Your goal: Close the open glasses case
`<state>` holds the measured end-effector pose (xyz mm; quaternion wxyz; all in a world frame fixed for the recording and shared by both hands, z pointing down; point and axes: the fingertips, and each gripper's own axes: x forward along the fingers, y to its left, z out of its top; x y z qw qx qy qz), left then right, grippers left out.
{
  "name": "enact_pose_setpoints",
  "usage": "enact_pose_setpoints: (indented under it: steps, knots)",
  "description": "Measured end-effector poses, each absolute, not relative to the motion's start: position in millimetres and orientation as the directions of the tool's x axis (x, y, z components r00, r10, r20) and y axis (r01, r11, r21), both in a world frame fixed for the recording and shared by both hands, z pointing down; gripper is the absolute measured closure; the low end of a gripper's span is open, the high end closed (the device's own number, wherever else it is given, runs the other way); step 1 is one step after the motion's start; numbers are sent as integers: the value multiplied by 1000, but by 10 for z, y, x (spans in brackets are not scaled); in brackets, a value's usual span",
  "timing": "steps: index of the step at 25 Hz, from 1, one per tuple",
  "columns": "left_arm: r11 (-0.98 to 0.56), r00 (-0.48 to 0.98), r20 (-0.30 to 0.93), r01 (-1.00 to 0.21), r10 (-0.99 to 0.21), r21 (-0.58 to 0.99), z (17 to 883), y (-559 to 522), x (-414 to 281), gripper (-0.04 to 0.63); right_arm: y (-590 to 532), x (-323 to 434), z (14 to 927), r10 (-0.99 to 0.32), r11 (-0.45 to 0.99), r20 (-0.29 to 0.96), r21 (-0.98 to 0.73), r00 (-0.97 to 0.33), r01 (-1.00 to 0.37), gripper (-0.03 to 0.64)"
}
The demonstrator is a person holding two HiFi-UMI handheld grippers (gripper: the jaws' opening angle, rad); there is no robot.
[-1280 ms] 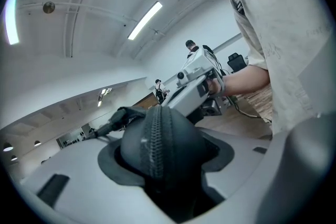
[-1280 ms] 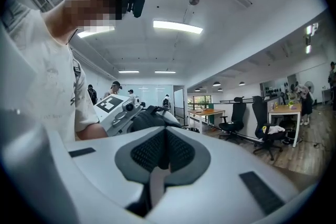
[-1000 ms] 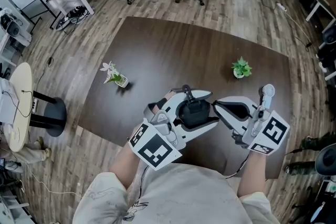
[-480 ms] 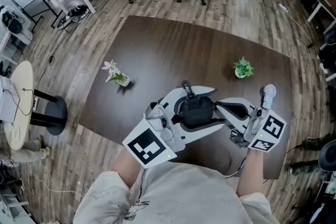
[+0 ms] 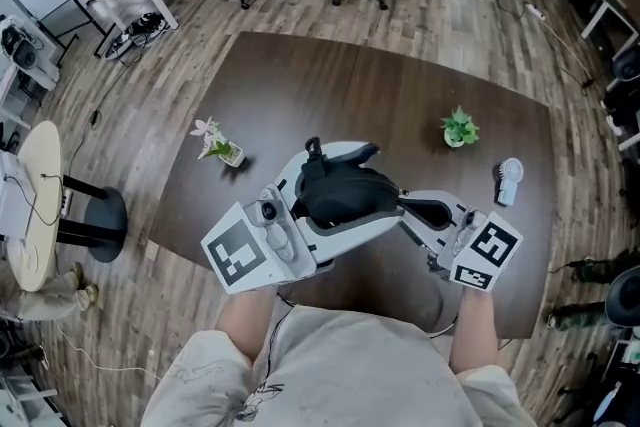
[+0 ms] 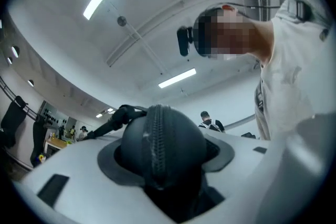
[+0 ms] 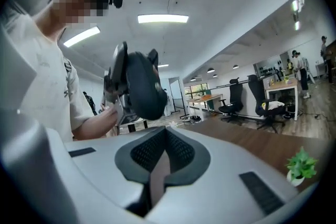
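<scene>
Case [image 6: 157,144]: matt black cloth-like shell, ribbed zip seam. Table [image 5: 300,75]: smooth dark wood grain, slight sheen. Floor [image 5: 140,85]: wood planks. Right gripper [image 7: 164,136]: smooth white plastic; pads [image 7: 144,153] matt, dimpled.

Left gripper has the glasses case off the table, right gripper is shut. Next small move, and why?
Probably lower the glasses case onto the table, then open the left gripper. The case hangs clamped between its jaws, the zip seam facing that gripper looks together, and the right gripper is shut, empty, beside it. The far end I cannot judge.
</scene>
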<state>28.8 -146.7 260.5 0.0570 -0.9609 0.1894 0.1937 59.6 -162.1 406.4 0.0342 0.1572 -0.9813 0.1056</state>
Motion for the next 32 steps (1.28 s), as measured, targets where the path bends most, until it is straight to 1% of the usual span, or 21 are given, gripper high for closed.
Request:
enact_pose_setpoints:
  steps: [1,4,6,8,9,10,11,12,13,15,17,19,22,24,28,32]
  knots:
    - [-918,842,-415,-395,-345,-40,2547,-1472,230,327,-1606,606,4064,-306,925,88,-207,-948,-318,618]
    - [-918,839,-426,-394,-339,-45,2511,-1454,144,327,-1621,766,3780,-338,911,-63,-272,-939,-310,618]
    - [-927,842,-434,-374,-321,-39,2504,-1416,131,327,-1638,816,3608,-343,915,-107,-261,-933,-307,617]
    - [-934,842,-445,-355,-305,-30,2495,-1388,135,327,-1568,794,3483,-302,934,-144,-244,-942,-262,617]
    - [-940,838,-459,-340,-294,-19,2480,-1375,135,327,-1501,772,3431,-267,944,-169,-243,-949,-222,603]
    - [-946,833,-476,-324,-282,-7,2455,-1360,134,327,-1425,740,3395,-226,953,-190,-244,-955,-177,526]
    - [-951,826,-494,-308,-270,4,2423,-1343,132,327,-1356,694,3378,-188,960,-201,-244,-961,-137,396]
    - [-956,820,-510,-295,-259,11,2389,-1323,133,327,-1307,639,3380,-164,964,-200,-238,-966,-114,347]
    - [-959,815,-523,-283,-248,14,2357,-1304,137,327,-1281,579,3388,-152,968,-194,-229,-969,-106,320]
    - [-966,811,-540,-258,-226,17,2313,-1274,164,327,-1267,471,3374,-142,973,-191,-207,-971,-102,296]
    - [-971,810,-548,-238,-209,17,2293,-1254,196,327,-1268,428,3309,-136,978,-208,-186,-969,-97,309]
    - [-973,816,-543,-230,-200,12,2283,-1239,208,327,-1278,442,3263,-142,982,-213,-155,-967,-110,353]
    - [-976,851,-492,-218,-184,-12,2332,-1230,244,317,-1286,478,3248,-166,984,-190,-97,-968,-150,362]
    - [-971,881,-433,-234,-193,-41,2410,-1242,280,302,-1281,532,3241,-185,982,-174,-64,-967,-176,366]
    - [-944,924,-278,-305,-261,-126,2632,-1309,273,229,-1282,700,3243,-231,973,-119,2,-966,-232,370]
    - [-895,922,-91,-387,-376,-221,2910,-1477,140,176,-1360,806,3277,-309,946,-15,102,-951,-309,371]
